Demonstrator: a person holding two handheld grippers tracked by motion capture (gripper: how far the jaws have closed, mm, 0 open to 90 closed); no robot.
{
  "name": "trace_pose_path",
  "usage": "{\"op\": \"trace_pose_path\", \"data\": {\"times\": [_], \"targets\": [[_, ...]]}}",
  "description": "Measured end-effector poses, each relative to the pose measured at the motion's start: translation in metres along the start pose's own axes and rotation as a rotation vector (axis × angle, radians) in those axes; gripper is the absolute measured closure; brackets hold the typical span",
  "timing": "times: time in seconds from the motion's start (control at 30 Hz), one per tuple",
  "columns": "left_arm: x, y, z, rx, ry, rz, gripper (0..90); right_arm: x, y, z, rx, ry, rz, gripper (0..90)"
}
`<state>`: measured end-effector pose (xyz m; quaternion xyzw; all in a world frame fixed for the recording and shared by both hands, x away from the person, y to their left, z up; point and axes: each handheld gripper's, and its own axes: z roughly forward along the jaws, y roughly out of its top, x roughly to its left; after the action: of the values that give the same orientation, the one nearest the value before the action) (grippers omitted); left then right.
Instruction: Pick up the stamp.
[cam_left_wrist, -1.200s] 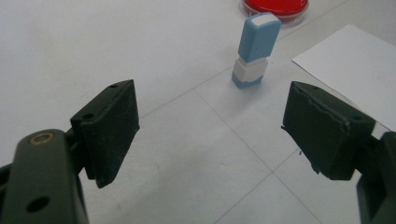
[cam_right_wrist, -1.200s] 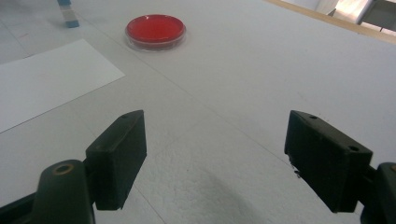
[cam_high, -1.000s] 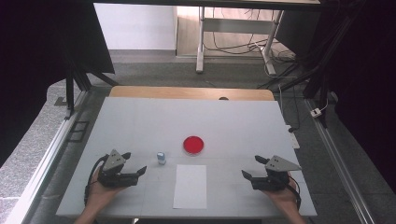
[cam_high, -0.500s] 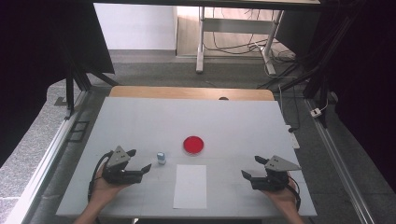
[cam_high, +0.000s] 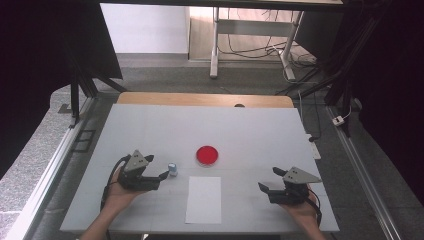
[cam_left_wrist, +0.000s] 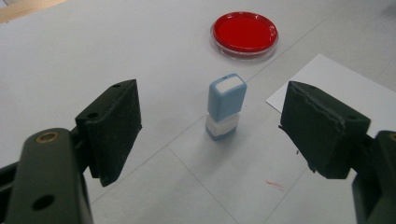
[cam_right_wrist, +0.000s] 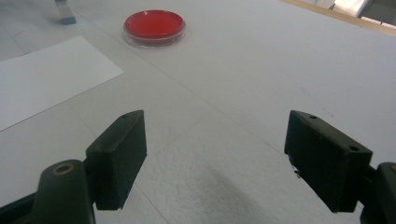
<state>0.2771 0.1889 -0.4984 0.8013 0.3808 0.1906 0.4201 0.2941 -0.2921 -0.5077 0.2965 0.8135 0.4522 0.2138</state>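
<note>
Approaching the blue-and-white stamp (cam_left_wrist: 225, 106), upright on the table (cam_high: 150, 125) at the red dish's (cam_left_wrist: 244, 29) 7 o'clock, left claw (cam_left_wrist: 210, 123) spread, not touching. Best centred before closing, lest it topple. Right claw (cam_right_wrist: 215, 154) apart, idle.

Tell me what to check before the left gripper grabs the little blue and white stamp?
1. Left gripper open: ok, its jaws stand wide apart.
2. Stamp between the jaws: ok, it lines up with the gap, a little ahead.
3. Stamp upright: ok, it stands on its white end on the table.
4. Nothing touching the stamp: ok, the red dish and the paper sheet sit apart from it.
5. Right gripper out of the way: ok, it is open, across the paper.
6. Jaws low enough to grip: cannot tell.
</note>
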Motion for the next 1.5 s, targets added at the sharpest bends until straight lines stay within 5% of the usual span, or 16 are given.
{"op": "trace_pose_path", "data": {"times": [0.4, 0.93, 1.07, 1.13, 1.5], "targets": [[0.002, 0.004, 0.013, 0.015, -0.029, 0.035, 26.8, 0.0, 0.0, 0.0, 0.007, 0.001, 0.001, 20.9], [-0.01, 0.008, 0.035, 0.064, -0.02, 0.058, 31.3, 0.0, -0.001, 0.001, 0.018, -0.007, 0.001, 20.9], [-0.009, 0.009, 0.039, 0.082, -0.013, 0.091, 34.4, 0.0, -0.001, 0.001, 0.019, -0.009, 0.001, 21.0], [-0.005, 0.006, 0.039, 0.085, -0.027, 0.127, 35.9, -0.001, -0.001, 0.0, 0.018, -0.011, 0.001, 21.0], [0.006, 0.002, 0.044, 0.056, -0.117, 0.184, 49.4, -0.001, -0.001, 0.001, 0.02, -0.013, 0.002, 21.1]]}}
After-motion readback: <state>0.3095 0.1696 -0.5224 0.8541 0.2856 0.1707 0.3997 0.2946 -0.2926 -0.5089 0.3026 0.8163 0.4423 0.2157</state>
